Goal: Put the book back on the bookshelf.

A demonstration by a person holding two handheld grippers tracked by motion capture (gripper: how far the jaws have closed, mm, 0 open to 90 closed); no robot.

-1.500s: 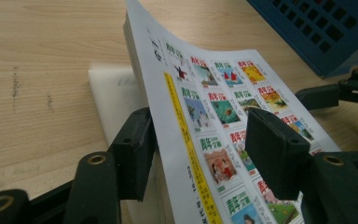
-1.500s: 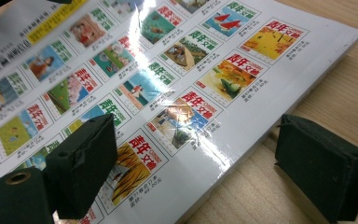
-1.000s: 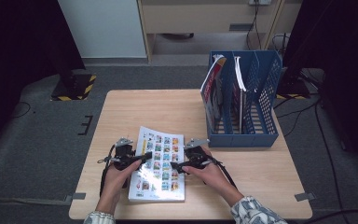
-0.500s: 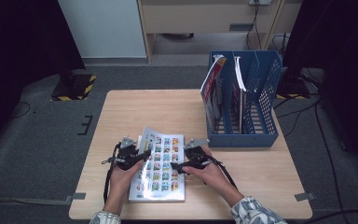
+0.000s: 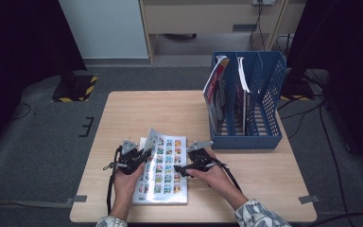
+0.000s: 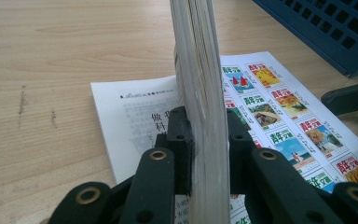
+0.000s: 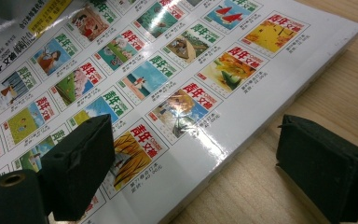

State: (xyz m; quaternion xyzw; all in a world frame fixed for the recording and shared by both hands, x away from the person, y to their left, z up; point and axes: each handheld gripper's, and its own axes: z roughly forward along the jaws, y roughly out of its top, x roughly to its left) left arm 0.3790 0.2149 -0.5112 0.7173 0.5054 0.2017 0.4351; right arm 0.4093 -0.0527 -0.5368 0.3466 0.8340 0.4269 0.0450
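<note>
Left gripper (image 6: 204,154): jaws have just been closing, now clamped on a thick stack of pages (image 6: 200,84) lifted edge-up off the magazine (image 5: 163,170), lower centre of the high view. Printed inner page (image 6: 135,112) exposed below the stack, text too small to read. Right gripper (image 7: 191,172): jaws released, wide apart, straddling the magazine's right edge; one pad over the glossy cover, the other over bare table (image 7: 270,186). Whether the pad touches the cover can't be told.

Blue file rack (image 5: 264,94), upper right of the high view: one magazine leaning in the left slot (image 5: 216,90), a thin white one (image 5: 242,75) in the next slot.

Cover: grid of small illustrated thumbnails, each titled in red Chinese characters, reads like 青年文摘.
</note>
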